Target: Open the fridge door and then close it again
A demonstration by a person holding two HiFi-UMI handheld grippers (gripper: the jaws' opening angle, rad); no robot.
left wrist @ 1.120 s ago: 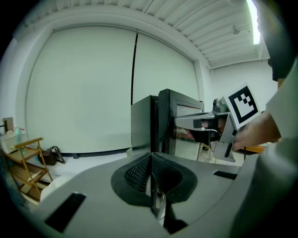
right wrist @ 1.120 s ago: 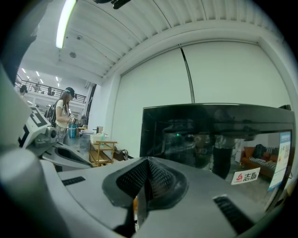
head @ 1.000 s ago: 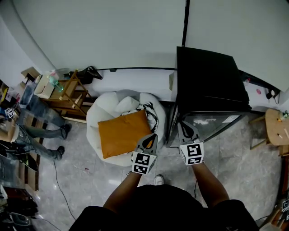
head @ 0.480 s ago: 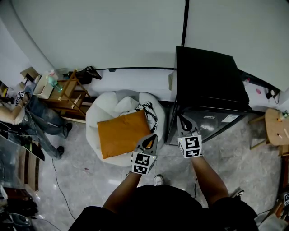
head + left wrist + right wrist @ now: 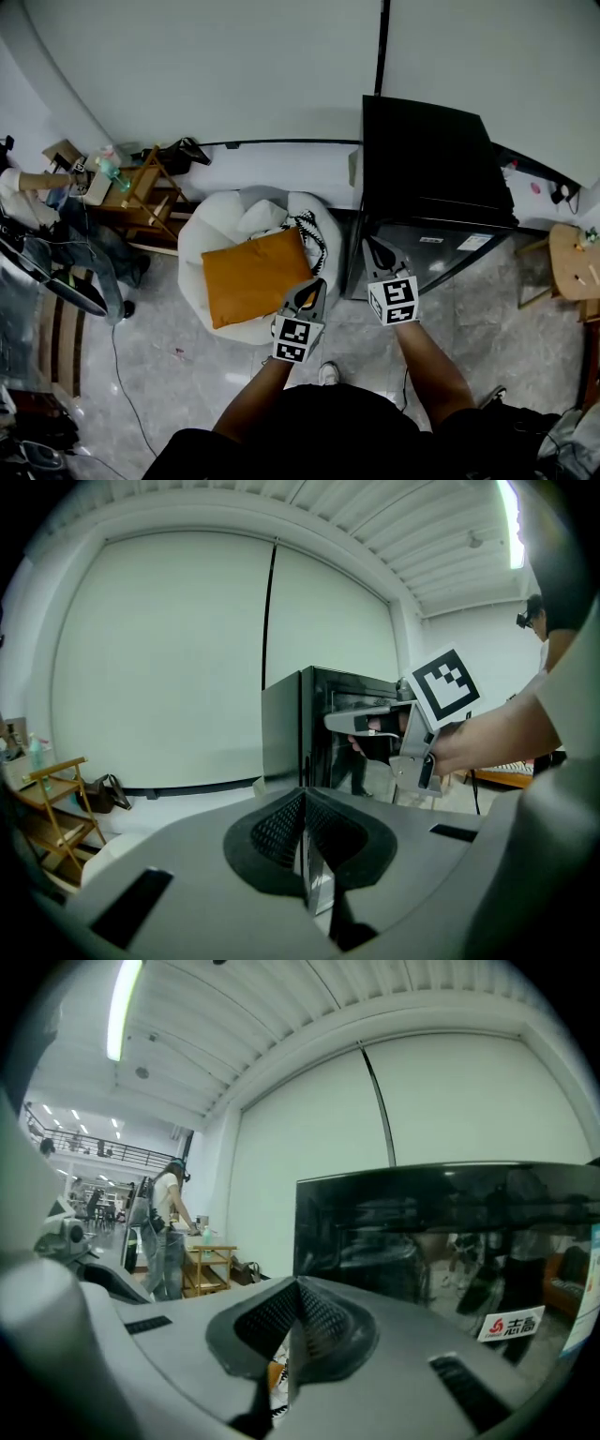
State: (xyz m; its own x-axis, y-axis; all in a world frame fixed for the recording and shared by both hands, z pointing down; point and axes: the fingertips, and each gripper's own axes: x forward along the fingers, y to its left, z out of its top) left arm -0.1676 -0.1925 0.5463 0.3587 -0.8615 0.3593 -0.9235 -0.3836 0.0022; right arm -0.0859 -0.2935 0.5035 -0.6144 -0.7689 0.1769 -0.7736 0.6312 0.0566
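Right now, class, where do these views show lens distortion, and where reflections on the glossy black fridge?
Head view: wall seam bows, fisheye; pale glare on the glossy black fridge front. Right gripper view: dark rounded corners, its front mirrors figures. Left gripper view: ceiling light overexposed.

A grey marbled floor (image 5: 187, 375) is seen, bounded on the far side by a pale wall. At the far right, against that wall, a black fridge (image 5: 427, 169) is stood on it. Just left of the fridge a white beanbag (image 5: 220, 230) is set down. Further left, a wooden rack (image 5: 141, 202) is placed near the wall, and a person (image 5: 89, 239) is stood beside it. A round wooden stool (image 5: 570, 262) is found at the right edge. A white shoe (image 5: 329, 374) is planted near the middle.
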